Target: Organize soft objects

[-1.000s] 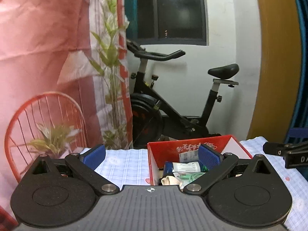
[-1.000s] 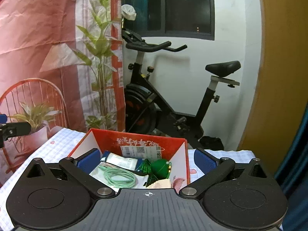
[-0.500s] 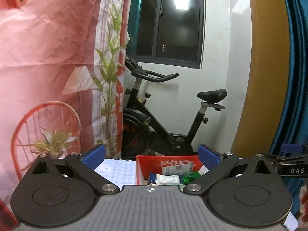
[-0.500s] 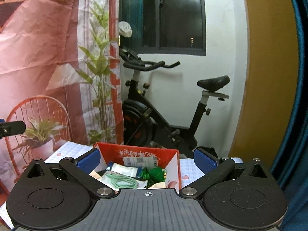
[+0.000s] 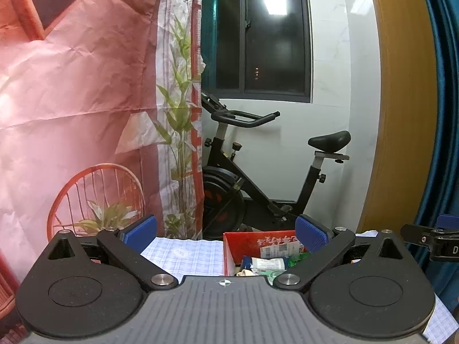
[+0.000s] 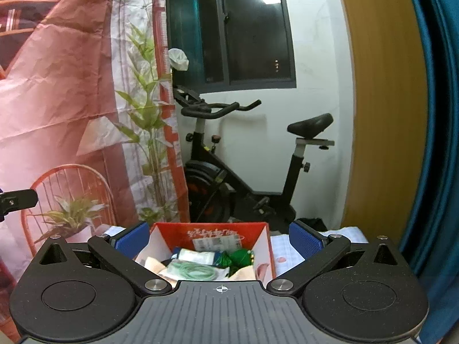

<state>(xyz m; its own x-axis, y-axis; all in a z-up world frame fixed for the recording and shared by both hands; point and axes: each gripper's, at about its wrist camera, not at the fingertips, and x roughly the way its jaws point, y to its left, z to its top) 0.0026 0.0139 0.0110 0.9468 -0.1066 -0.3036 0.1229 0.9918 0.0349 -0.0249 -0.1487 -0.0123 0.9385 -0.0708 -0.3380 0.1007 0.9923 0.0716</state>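
A red cardboard box (image 6: 259,238) stands on a blue-checked tablecloth (image 5: 186,255). Inside lie a coil of pale green cord (image 6: 192,271), a dark green knotted tassel (image 6: 236,258), a white packet (image 6: 198,255) and paper pieces. The same red box (image 5: 232,246) shows low and right in the left wrist view. My right gripper (image 6: 219,239) is open and empty, held above the near side of the box. My left gripper (image 5: 226,233) is open and empty too, to the left of the box. The right gripper's finger (image 5: 430,238) pokes in from the right edge.
A black exercise bike (image 6: 243,172) stands behind the table against a white wall under a dark window. A pink printed backdrop (image 5: 80,100) with a chair and plants hangs at left. A yellow door frame and blue curtain (image 6: 430,143) are at right.
Both grippers have risen and tilted upward, so the box sits lower and smaller in each view. Their jaws stay open and nothing was picked up.
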